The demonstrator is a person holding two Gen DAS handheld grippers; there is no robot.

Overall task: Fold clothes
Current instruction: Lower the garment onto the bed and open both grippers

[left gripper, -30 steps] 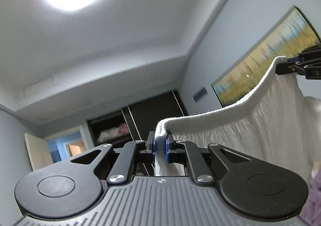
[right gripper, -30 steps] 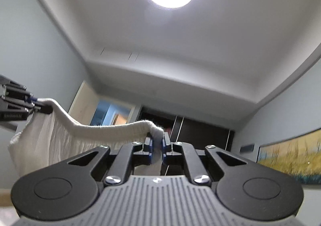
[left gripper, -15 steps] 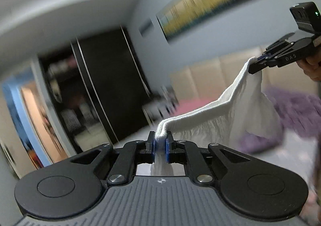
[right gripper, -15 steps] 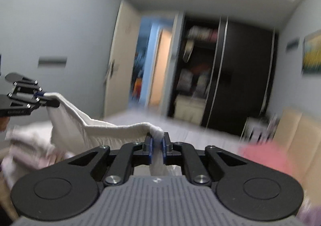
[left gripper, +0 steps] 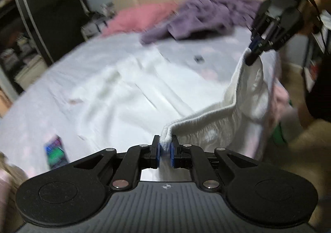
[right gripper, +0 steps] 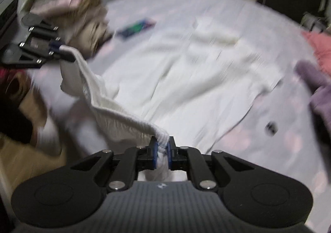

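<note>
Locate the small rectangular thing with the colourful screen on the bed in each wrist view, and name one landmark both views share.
Left wrist view: the colourful rectangular thing lies low at the left on the bed sheet.
Right wrist view: it lies upper left of centre, right of the beige clothes heap.
Shared landmark: the white garment stretched between the two hand-held grippers.

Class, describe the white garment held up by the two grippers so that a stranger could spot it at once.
Start at the bed with its pale sheet. Above its near edge the white garment hangs by a ribbed band, pinched in the left gripper and the right gripper. Unlike the purple blanket lying flat, it is lifted.
</note>
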